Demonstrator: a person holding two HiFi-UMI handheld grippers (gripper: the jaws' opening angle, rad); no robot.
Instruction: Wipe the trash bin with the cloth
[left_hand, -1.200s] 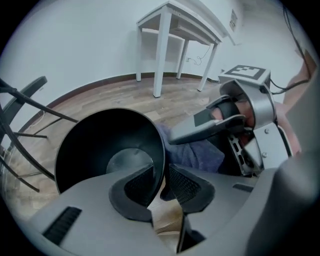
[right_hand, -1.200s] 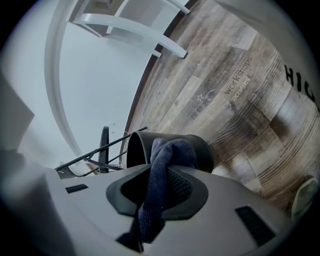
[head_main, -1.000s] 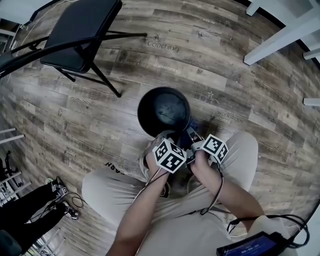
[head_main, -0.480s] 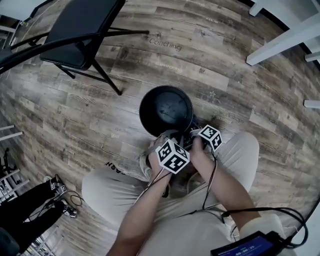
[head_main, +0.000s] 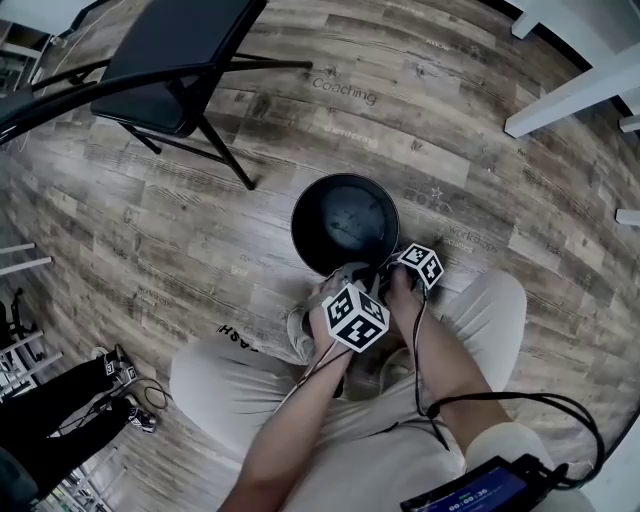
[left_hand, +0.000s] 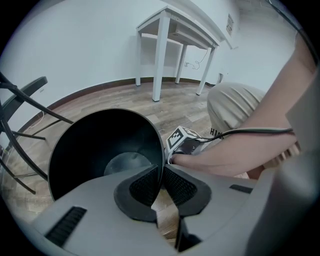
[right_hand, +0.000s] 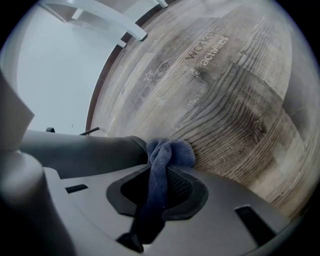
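- On the wood floor (head_main: 480, 130), right in front of a seated person's knees, stands the round black bin (head_main: 345, 222), open at the top with nothing inside.
- The left hand-held gripper (left_hand: 161, 172) sits at the bin's near rim. One jaw is inside the wall and one outside. The jaws have just been closing, and the thin rim is pinched between the pads.
- The right hand-held gripper (right_hand: 164, 175) is just beside it, lower down, on the outside of the bin. Its jaws are clamped on a dark blue cloth (right_hand: 170, 152).
- The cloth runs up between the pads and bunches into a wad at the jaw tips. That wad lies against the bin's curved outer wall, close above the floor.
- A black folding chair (head_main: 170, 60) stands well apart on the far left, and a white desk (left_hand: 185, 35) stands by the wall.
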